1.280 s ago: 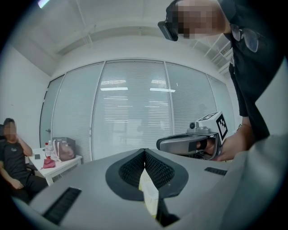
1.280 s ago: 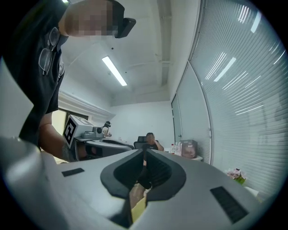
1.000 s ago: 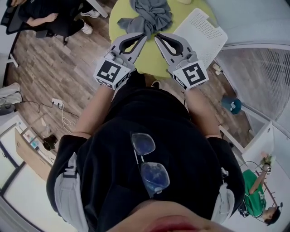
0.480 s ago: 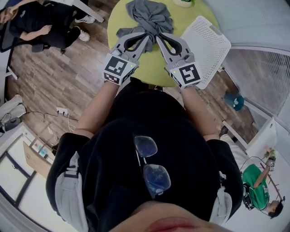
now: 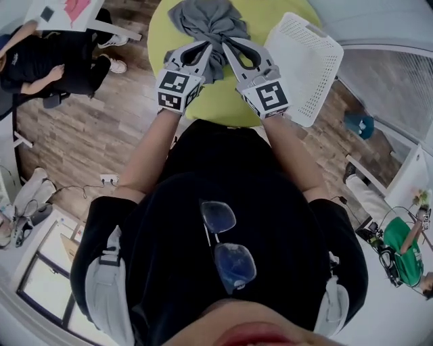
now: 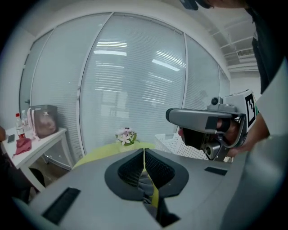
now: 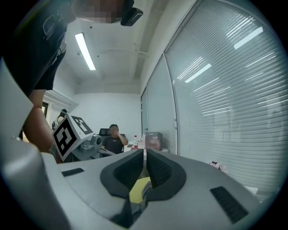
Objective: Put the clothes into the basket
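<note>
A crumpled grey garment (image 5: pixel 203 20) lies on the round yellow-green table (image 5: pixel 216 101). A white slatted basket (image 5: pixel 304 57) stands tilted at the table's right edge. Both grippers hover side by side over the garment's near edge. My left gripper (image 5: pixel 210 45) is shut with its tips together and nothing between them. The right gripper (image 5: pixel 224 42) is shut as well and holds nothing. In the left gripper view the closed jaws (image 6: pixel 144 151) show grey cloth (image 6: pixel 144 179) below them, with the basket (image 6: pixel 173 143) to the right. The right gripper view shows its jaws (image 7: pixel 144 152) closed above the table.
A small pot of flowers (image 6: pixel 126 136) stands on the table's far side, by the blinds-covered window. A seated person (image 5: pixel 47 64) and a white desk (image 5: pixel 67 13) are on the left, over wooden floor (image 5: pixel 101 135). Another person in green (image 5: pixel 406 243) is at lower right.
Both grippers have moved forward along the table, from the garment's near side to over its near edge. They stayed shut and close together.
</note>
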### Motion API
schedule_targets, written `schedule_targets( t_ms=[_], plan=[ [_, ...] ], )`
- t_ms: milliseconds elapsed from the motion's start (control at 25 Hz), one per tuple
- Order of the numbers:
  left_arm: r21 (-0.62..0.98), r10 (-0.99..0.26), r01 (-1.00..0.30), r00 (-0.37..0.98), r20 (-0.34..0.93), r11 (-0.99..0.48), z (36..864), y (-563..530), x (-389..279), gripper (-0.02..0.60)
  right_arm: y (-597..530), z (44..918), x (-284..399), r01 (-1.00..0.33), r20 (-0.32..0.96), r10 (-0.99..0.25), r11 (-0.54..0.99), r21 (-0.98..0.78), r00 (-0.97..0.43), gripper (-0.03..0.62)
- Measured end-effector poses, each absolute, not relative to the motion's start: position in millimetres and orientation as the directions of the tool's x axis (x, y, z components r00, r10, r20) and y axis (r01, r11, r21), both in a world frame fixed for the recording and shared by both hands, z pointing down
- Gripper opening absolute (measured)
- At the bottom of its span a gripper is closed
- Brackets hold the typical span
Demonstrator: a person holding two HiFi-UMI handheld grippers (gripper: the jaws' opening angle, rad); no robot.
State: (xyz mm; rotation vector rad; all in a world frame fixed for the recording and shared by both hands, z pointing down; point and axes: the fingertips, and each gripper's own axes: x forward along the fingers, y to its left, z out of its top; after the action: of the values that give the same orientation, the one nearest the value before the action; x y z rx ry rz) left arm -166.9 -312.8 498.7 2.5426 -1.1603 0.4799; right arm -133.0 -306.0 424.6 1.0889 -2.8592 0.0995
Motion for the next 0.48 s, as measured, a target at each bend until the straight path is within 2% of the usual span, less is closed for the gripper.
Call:
schedule_targets(
  t_ms=[200, 480],
  plan=[
    [0.157, -0.605, -0.745, 0.63, 0.487, -0.649, 531.3, -330.9, -162.3, 0.017, -325.7, 435.9, -131.5, -0.706, 0.1, -0.699, 0.705, -0.069, -0.708, 0.038],
    [0.167, -0.558, -0.765, 0.582, 0.592, -0.622, 583.8, -353.8, -169.8, 0.088, -345.4, 458.2, -129.0, -0.757, 0.14, -0.744, 0.648, -0.085, -0.653, 0.039]
  ],
)
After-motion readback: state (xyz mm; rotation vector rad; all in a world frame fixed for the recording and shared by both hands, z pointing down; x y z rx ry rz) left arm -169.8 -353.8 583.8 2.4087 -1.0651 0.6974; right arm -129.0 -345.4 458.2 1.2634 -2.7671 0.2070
